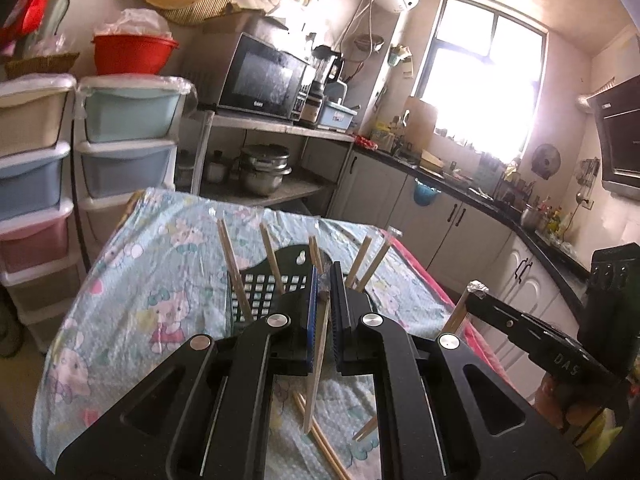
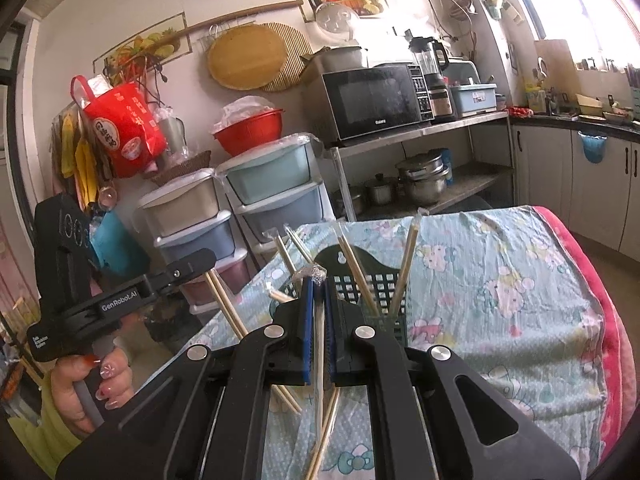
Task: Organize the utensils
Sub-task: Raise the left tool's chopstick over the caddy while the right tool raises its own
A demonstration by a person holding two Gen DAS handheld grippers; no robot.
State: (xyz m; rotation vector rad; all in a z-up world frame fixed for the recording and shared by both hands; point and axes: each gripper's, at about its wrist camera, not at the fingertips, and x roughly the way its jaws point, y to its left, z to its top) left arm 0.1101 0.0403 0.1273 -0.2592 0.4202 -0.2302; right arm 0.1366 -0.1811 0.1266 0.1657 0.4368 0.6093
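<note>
My left gripper (image 1: 326, 280) is shut on a bare wooden chopstick (image 1: 318, 360) that hangs down between its blue pads. Behind it, a black grid utensil basket (image 1: 260, 292) stands on the cloth-covered table (image 1: 132, 280) with several chopsticks leaning in it. My right gripper (image 2: 318, 284) is shut on a plastic-wrapped chopstick (image 2: 319, 344), just in front of the same basket (image 2: 380, 284). Each gripper shows in the other's view: the right gripper (image 1: 478, 292) at the right, the left gripper (image 2: 200, 262) at the left, held by a hand (image 2: 92, 384). Loose chopsticks (image 1: 324, 448) lie on the cloth below.
Stacked plastic drawers (image 1: 124, 140) stand beyond the table's far left corner. A metal shelf with a microwave (image 1: 264, 76) and pots (image 1: 264, 168) is behind the table. Kitchen cabinets (image 1: 460, 228) run along the right. A red blanket edge (image 2: 612, 320) lines the table's right side.
</note>
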